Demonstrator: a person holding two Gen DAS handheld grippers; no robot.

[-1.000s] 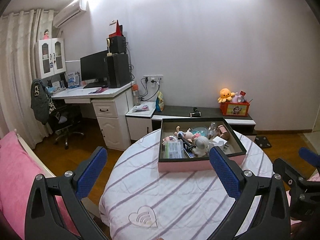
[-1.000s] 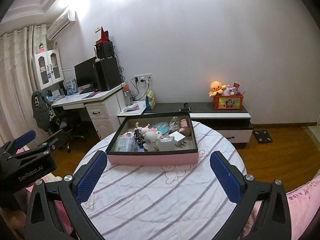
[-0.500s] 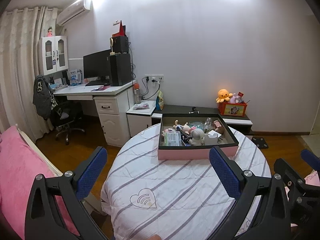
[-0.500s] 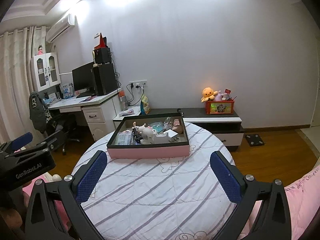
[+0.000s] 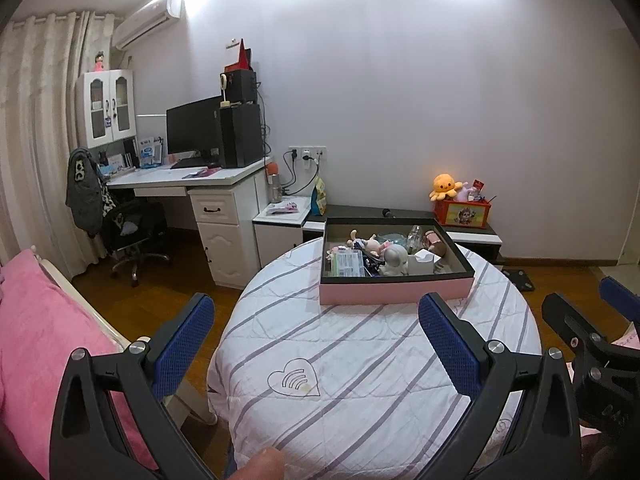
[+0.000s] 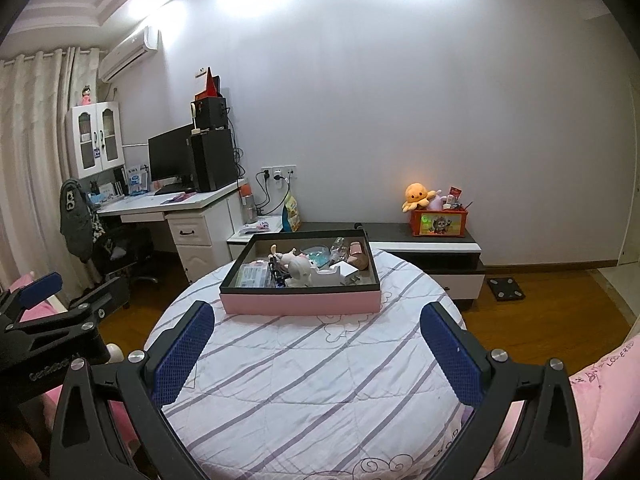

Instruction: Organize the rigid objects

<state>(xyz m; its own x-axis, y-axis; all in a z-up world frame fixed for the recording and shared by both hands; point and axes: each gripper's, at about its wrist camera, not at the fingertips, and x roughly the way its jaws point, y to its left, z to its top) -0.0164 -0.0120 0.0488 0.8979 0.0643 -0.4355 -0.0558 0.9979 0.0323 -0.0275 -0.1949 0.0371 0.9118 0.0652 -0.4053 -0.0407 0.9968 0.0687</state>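
From the left wrist, the left gripper hangs with jaws spread wide and empty above the striped round table; the pink box of small objects sits on the table's far side. From the right wrist, the right gripper is likewise wide and empty, well short of the box

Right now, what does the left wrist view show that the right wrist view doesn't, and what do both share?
Only the left wrist view shows the heart emblem stitched on the tablecloth, a pink bed at its left, and the right tongs at its right edge.

Only the right wrist view shows the left tongs at its left edge and pink bedding with lettering at lower right.

Both show the pink-sided tray of small items on the round table, the desk, and the orange plush octopus. Both tongs are open and empty.
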